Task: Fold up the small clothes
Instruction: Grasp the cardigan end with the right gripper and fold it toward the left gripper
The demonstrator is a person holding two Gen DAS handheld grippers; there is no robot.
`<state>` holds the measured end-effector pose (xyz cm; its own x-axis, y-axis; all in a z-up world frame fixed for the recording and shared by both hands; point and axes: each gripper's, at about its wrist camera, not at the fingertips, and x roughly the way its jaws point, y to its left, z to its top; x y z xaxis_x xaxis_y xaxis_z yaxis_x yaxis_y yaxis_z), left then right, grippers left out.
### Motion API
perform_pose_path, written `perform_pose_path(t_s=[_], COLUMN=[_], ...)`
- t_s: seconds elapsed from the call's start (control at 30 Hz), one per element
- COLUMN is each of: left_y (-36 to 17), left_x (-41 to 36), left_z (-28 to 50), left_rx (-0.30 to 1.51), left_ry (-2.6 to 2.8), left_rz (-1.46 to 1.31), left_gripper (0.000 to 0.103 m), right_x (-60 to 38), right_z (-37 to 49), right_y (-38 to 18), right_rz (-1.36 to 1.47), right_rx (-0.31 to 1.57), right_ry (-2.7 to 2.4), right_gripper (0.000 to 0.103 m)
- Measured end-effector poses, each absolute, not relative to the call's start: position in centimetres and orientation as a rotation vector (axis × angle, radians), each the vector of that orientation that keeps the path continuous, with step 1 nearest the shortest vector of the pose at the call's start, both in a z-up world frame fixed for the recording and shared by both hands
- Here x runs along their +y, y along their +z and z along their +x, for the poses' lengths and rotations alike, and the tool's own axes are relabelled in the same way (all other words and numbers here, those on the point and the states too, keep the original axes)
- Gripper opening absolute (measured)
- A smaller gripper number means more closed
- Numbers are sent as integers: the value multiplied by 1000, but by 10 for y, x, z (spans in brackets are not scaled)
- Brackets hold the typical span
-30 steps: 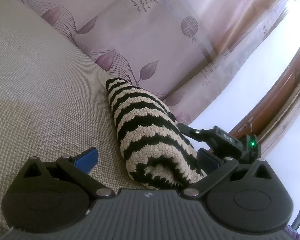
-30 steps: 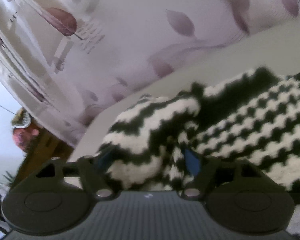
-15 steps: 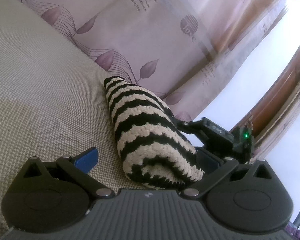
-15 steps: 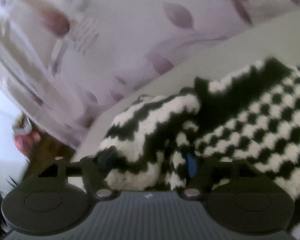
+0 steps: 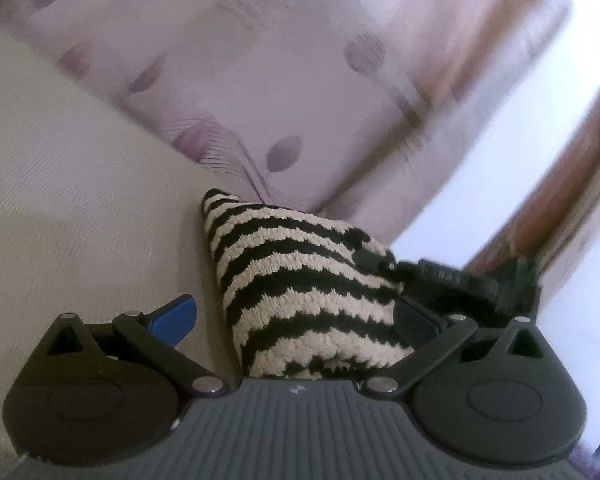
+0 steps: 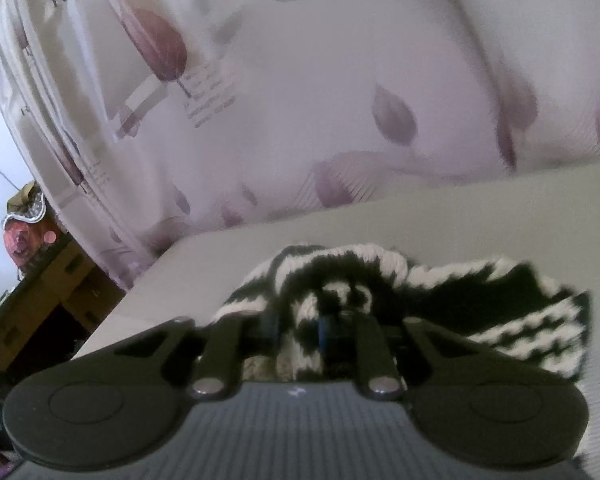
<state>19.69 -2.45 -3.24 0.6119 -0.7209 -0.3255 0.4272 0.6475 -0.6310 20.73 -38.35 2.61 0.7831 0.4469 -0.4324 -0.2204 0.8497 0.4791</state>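
A small black-and-cream zigzag knit garment (image 5: 300, 288) lies folded into a thick roll on a beige woven surface (image 5: 80, 208). My left gripper (image 5: 296, 320) is open; the roll's near end sits between its blue-padded fingers, against the right one. My right gripper (image 6: 300, 330) is shut on a bunched edge of the same knit garment (image 6: 500, 312), which spreads to the right of it. The right gripper's body also shows in the left wrist view (image 5: 452, 280), just beyond the roll.
A pale purple curtain with leaf prints (image 5: 280, 80) hangs right behind the surface. A wooden cabinet (image 6: 40, 300) with a patterned object on top stands past the surface's left edge. A brown wooden frame (image 5: 560, 184) is at the far right.
My right gripper has closed tightly on the garment's edge and lifted it slightly. The roll's far end has shifted a little. My left gripper stays open around the roll.
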Motion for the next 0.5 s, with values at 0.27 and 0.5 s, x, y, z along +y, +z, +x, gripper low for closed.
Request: perform_pose_path(t_s=[0.27, 0.5], left_y=[-23, -46], left_x=[-110, -127], left_z=[213, 214], left_rx=[674, 722], left_ry=[-769, -751], left_rz=[-215, -208], left_gripper=[94, 70], right_x=[-435, -459], right_z=[192, 179], right_y=[27, -11], right_rz=[378, 364], right_rx=[546, 611], right_ry=[259, 219], right_gripper=[16, 16])
